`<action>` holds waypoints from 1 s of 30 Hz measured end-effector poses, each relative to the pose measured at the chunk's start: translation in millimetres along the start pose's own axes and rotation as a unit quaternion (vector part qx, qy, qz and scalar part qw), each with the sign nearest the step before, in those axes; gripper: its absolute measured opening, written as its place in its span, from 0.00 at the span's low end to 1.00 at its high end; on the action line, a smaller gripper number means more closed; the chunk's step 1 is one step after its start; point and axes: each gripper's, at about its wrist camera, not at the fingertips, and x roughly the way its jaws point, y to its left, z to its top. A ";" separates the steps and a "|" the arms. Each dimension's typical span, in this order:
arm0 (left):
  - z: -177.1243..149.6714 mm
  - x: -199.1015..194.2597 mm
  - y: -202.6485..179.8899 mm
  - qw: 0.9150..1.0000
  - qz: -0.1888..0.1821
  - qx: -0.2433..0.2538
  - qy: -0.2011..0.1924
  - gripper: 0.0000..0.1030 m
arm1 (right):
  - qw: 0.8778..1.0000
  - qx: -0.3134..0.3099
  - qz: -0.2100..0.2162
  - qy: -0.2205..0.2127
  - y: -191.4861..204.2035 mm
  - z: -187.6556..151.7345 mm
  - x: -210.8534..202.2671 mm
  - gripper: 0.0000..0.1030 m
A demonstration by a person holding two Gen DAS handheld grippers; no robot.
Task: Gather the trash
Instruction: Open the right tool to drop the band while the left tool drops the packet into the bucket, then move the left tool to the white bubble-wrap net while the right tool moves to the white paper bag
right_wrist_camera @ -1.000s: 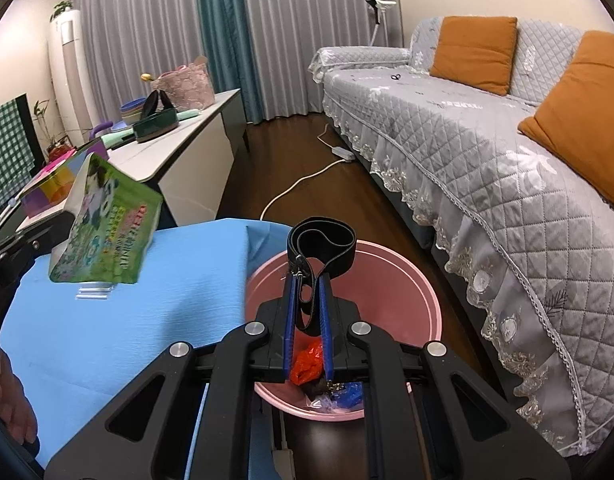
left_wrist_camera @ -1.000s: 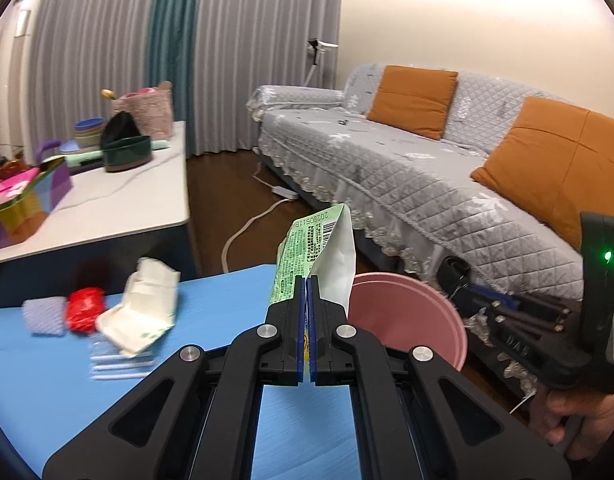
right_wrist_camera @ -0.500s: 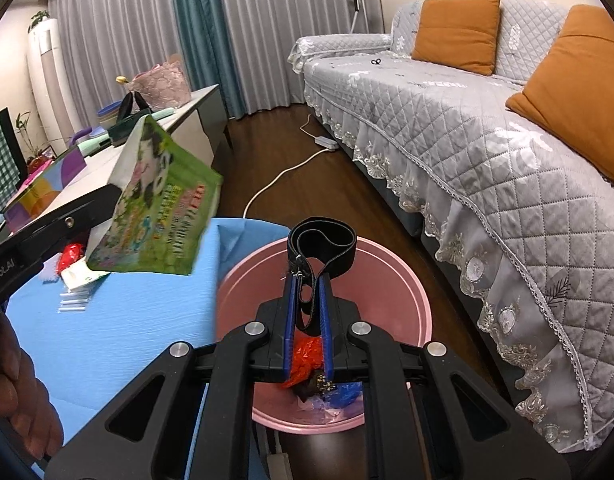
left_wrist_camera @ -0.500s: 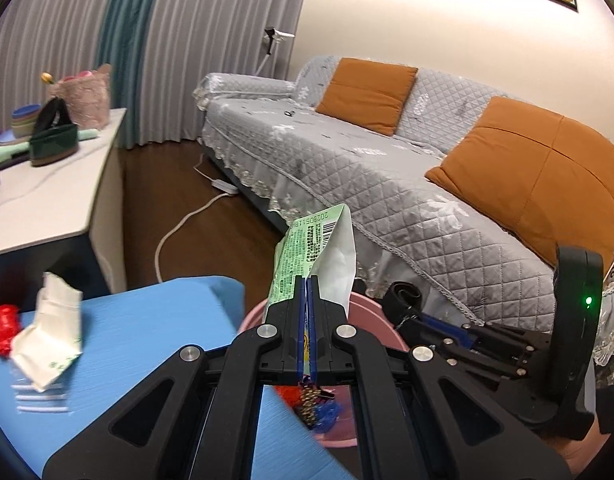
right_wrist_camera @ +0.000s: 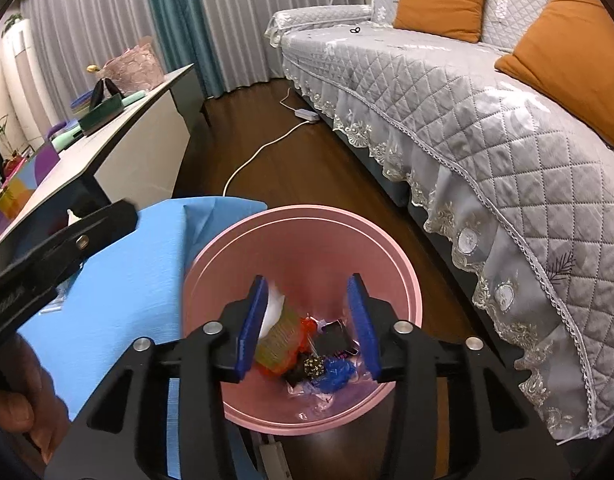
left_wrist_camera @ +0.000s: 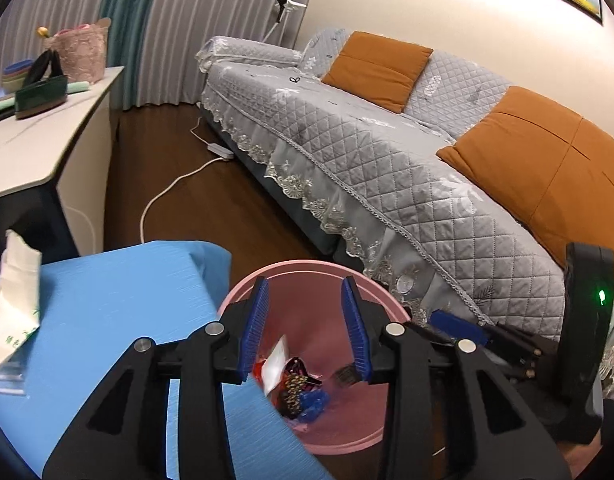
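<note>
The grey quilted sofa point(left_wrist_camera: 387, 152) with its orange cushions fills the right of both views, and the white side table point(right_wrist_camera: 119, 148) stands at the left across the dark floor; nearer sits the blue-covered table point(left_wrist_camera: 107, 300), and tucked against its corner on the floor is the pink bin point(right_wrist_camera: 307, 216), which both tools hang over. The left gripper point(left_wrist_camera: 303, 328) has its jaws opening, nothing between the blue pads, only the bin's interior showing through the gap; the right gripper point(right_wrist_camera: 307, 320) is likewise opening and empty, pointing steeply down into the bin. At the bin's bottom lies the collected trash point(right_wrist_camera: 307, 352): a green packet, red and blue wrappers, a dark piece. What remains, as far as these views show, is the crumpled white wrapper point(left_wrist_camera: 15, 300) on the blue table at the far left of the left wrist view, with clear plastic strips point(left_wrist_camera: 5, 378) beneath it. It lies well apart from both tools, to the left of the bin, its long axis roughly upright in that view, so the left hand looks the nearer one for the next reach
</note>
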 end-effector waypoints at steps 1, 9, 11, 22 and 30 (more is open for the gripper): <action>-1.6 -4.3 2.2 1.000 0.004 -0.001 -0.002 0.36 | 1.000 0.000 0.000 -0.001 1.4 0.4 -0.9 0.43; -15.4 -59.3 24.8 0.999 0.035 -0.004 -0.015 0.36 | 1.000 -0.014 0.011 -0.018 24.6 1.9 -13.1 0.44; -20.9 -76.2 31.6 0.999 0.045 -0.001 -0.019 0.36 | 0.999 -0.015 0.018 -0.022 34.6 1.2 -17.4 0.44; -49.7 -148.8 90.5 0.990 0.130 0.005 -0.049 0.35 | 0.994 -0.071 0.067 -0.056 110.6 -7.9 -39.4 0.43; -68.2 -170.0 150.7 0.979 0.192 -0.038 -0.055 0.34 | 0.987 -0.104 0.112 -0.049 157.1 -14.2 -27.3 0.28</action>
